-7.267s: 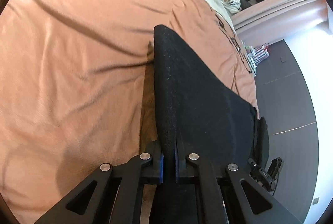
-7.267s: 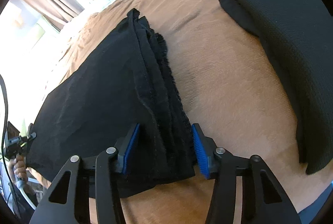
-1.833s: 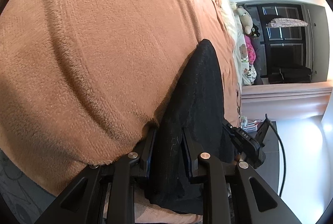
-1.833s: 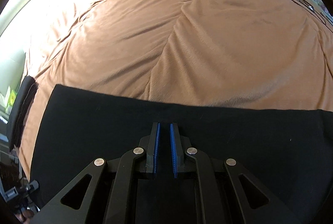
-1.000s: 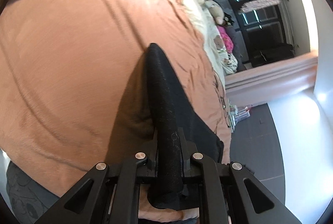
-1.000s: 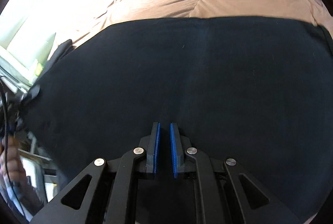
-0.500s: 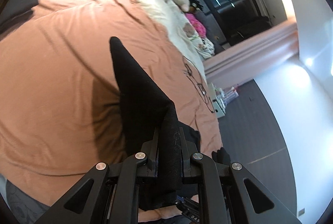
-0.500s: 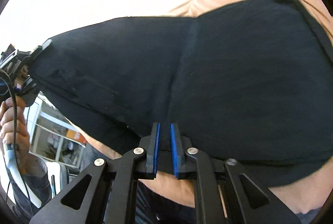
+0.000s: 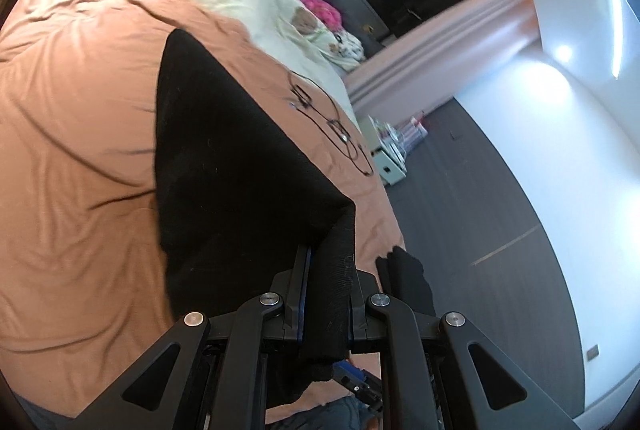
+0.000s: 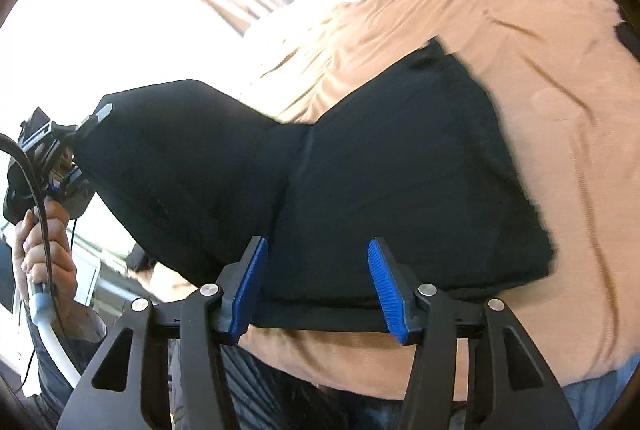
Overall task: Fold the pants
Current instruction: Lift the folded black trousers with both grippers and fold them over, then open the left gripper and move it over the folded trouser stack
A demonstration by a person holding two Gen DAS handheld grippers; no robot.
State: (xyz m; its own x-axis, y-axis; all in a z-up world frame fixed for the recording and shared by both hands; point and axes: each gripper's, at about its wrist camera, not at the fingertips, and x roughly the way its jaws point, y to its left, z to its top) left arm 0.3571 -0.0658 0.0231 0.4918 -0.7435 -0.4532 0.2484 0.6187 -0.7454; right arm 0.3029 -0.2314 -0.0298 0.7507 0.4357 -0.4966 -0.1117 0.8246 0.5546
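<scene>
While half a second ago my right gripper (image 10: 320, 282) was shut with its blue pads almost touching, now they stand wide apart and hold nothing. The black pants (image 10: 400, 190) have dropped onto the orange blanket (image 10: 540, 50), and most of the cloth now lies flat there, just past my open right fingers. My left gripper (image 9: 326, 294) is still clamped on one thick edge of the pants (image 9: 224, 158) and lifts that corner up off the bed. In the right view I see the hand (image 10: 44, 242) around the left gripper's handle, held out to the side. The pinched cloth hides the left pads, so I cannot see them well. The near edge of the bed is cut off by my gripper arms.
</scene>
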